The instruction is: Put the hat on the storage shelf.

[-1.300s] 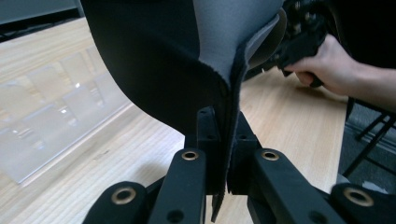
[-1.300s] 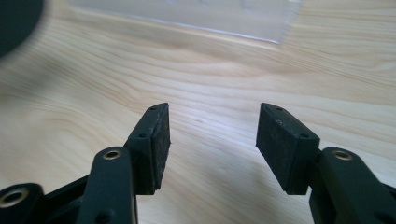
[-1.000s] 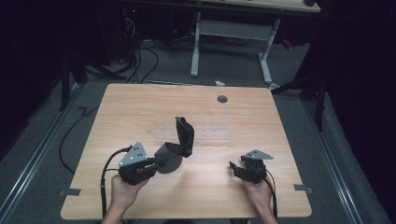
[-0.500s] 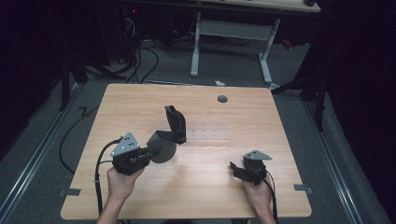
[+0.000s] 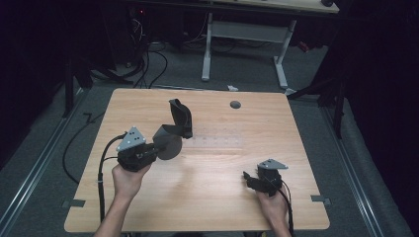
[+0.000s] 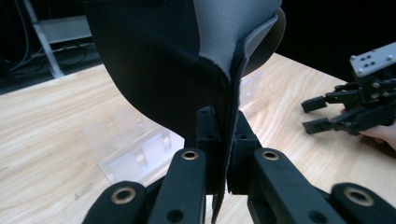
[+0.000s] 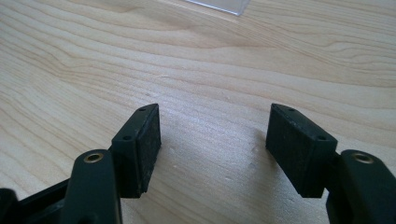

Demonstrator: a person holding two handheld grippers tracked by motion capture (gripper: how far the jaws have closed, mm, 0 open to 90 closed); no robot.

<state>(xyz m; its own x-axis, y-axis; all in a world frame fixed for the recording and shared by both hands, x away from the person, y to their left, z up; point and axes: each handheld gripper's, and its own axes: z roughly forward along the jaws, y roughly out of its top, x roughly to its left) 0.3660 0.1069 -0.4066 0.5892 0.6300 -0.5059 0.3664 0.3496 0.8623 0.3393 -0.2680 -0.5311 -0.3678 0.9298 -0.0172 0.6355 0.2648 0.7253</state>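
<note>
Light wooden table (image 5: 207,207), clear plastic stand (image 5: 217,138) lying on it

The counter (image 5: 222,197) is pale wood with a smooth, faintly glossy grain. The black cloth piece (image 6: 154,70) looks matt and felt-like, grey inside. A clear plastic stand (image 6: 135,144) looks glossy.

One dark folded fabric piece (image 5: 174,132), one clear plastic stand (image 6: 135,144), one wooden table (image 5: 217,207), two grippers.

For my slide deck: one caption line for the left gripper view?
Left gripper shut on a floppy dark fabric piece, above a clear stand on the wooden table.
</note>
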